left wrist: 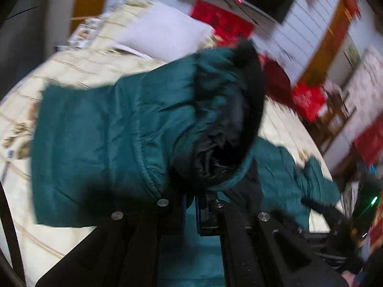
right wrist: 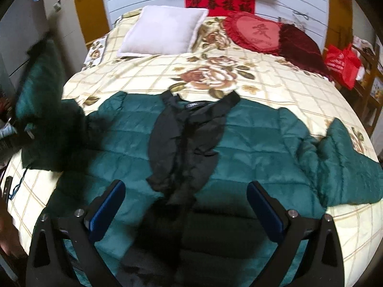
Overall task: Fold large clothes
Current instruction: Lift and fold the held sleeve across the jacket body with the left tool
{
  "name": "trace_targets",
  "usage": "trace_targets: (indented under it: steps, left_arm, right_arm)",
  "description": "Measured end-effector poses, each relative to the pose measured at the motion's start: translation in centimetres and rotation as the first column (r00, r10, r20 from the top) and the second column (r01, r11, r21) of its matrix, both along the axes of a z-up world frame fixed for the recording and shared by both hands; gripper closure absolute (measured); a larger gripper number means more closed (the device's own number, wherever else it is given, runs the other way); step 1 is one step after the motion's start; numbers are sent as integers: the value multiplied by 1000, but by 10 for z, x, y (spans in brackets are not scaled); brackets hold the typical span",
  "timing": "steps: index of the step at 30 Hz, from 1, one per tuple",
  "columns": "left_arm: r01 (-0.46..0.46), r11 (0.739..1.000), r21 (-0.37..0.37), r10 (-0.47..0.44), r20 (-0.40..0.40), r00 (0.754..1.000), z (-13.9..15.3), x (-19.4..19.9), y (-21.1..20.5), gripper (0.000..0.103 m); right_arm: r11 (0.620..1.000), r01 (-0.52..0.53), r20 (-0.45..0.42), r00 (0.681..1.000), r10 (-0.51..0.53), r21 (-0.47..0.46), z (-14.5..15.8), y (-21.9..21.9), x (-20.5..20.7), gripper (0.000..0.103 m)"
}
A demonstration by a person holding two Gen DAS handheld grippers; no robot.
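A dark teal quilted jacket (right wrist: 251, 138) lies spread on the bed, its front open and the black lining (right wrist: 189, 134) showing. My left gripper (left wrist: 202, 202) is shut on the cuff end of one sleeve (left wrist: 107, 131), which hangs lifted and blurred in front of the left wrist camera. In the right wrist view that raised sleeve (right wrist: 40, 83) is at the far left. My right gripper (right wrist: 186, 186) hovers open over the jacket's lower middle, nothing between its blue pads (right wrist: 107, 205). The other sleeve (right wrist: 340, 162) lies bent on the bed at the right.
The bed has a cream checked cover with roses (right wrist: 215, 74). A white pillow (right wrist: 162, 31), a red heart cushion (right wrist: 253, 33) and a maroon cushion (right wrist: 299, 43) sit at the head. A red bag (right wrist: 340, 62) hangs at the right; a grey cabinet (right wrist: 21, 35) stands at the left.
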State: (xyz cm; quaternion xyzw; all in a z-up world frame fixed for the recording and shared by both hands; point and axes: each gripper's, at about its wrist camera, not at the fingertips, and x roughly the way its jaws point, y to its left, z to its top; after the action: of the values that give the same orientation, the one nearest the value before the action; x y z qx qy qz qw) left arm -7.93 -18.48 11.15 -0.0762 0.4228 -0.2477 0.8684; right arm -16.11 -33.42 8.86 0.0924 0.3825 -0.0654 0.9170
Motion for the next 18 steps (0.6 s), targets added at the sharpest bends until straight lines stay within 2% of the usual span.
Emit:
trace_targets:
  steps: [4, 6, 9, 12, 14, 16, 18]
  left_arm:
    - [72, 997, 32, -69, -84, 994, -35, -4, -37, 103]
    - [80, 996, 48, -73, -141, 987, -52, -3, -48, 103]
    - [90, 996, 18, -85, -189, 978, -65, -5, -53, 103]
    - [135, 991, -11, -135, -180, 974, -53, -15, -53, 101]
    - [194, 981, -34, -196, -163, 967, -38, -25, -51, 90]
    - [231, 971, -58, -236, -116, 965, -23, -36, -48, 84]
    - [245, 968, -45, -248, -72, 966, -7, -44, -37, 82]
  right_arm:
    - [999, 41, -7, 999, -41, 18, -6, -22, -7, 0]
    - [997, 60, -13, 998, -60, 41, -10, -33, -9, 0]
    - [993, 84, -16, 996, -83, 85, -15, -47, -12, 0]
    - [986, 108, -1, 994, -109, 129, -16, -61, -17, 0]
    - [979, 121, 10, 992, -124, 162, -15, -69, -19, 0]
    - [973, 120, 20, 992, -127, 198, -14, -72, -20, 0]
    - [966, 111, 26, 992, -121, 235, -15, -72, -18, 0]
